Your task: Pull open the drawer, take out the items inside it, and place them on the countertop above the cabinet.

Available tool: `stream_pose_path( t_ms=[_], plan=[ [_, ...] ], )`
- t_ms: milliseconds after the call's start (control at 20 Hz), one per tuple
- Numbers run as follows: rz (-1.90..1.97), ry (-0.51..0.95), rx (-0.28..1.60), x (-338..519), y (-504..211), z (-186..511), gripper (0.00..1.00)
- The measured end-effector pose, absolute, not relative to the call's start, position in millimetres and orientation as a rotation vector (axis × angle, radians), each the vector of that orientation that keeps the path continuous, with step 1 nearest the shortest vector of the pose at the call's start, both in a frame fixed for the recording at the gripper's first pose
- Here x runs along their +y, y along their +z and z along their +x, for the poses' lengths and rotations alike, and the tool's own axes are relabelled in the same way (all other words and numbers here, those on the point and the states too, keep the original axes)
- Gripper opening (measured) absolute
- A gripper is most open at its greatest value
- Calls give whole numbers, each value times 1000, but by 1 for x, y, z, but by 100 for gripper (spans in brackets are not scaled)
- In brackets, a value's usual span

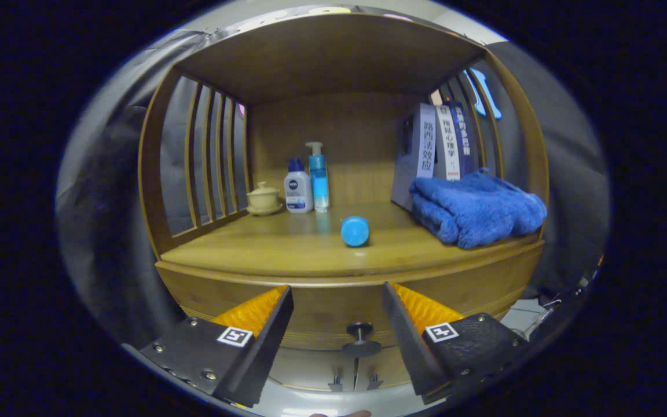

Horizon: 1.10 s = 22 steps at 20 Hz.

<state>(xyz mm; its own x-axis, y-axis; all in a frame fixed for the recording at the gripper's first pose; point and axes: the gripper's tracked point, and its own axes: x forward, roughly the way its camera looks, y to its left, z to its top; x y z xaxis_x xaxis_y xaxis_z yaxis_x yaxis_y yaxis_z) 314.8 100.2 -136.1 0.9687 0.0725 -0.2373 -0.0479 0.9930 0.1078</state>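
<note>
A wooden cabinet stands ahead with its countertop [264, 246] under a shelf roof. Below the countertop runs the drawer front [333, 307], shut, with a dark round knob [360, 339] in its middle. My gripper [338, 292] is open in front of the drawer, a little above the knob, and the knob shows in the gap between the fingers, apart from both. Nothing is held. A blue round-ended object [355, 231] lies on the countertop near its front. The drawer's inside is hidden.
On the countertop stand a small lidded cup [263, 198], a white-and-blue bottle [298, 186] and a blue pump bottle [318, 176] at the back left. Upright books [435, 147] and a folded blue towel [475, 209] fill the right side. Slatted side walls close both ends.
</note>
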Motion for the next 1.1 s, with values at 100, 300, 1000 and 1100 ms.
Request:
stream_pose_path(
  t_ms=[100,300,1000,1100],
  plan=[
    [108,54,176,89,-111,308,93],
    [106,-18,31,40,-64,282,93],
    [-151,-124,-181,-88,39,191,86],
    [-188,-111,-153,-97,38,186,86]
  ],
)
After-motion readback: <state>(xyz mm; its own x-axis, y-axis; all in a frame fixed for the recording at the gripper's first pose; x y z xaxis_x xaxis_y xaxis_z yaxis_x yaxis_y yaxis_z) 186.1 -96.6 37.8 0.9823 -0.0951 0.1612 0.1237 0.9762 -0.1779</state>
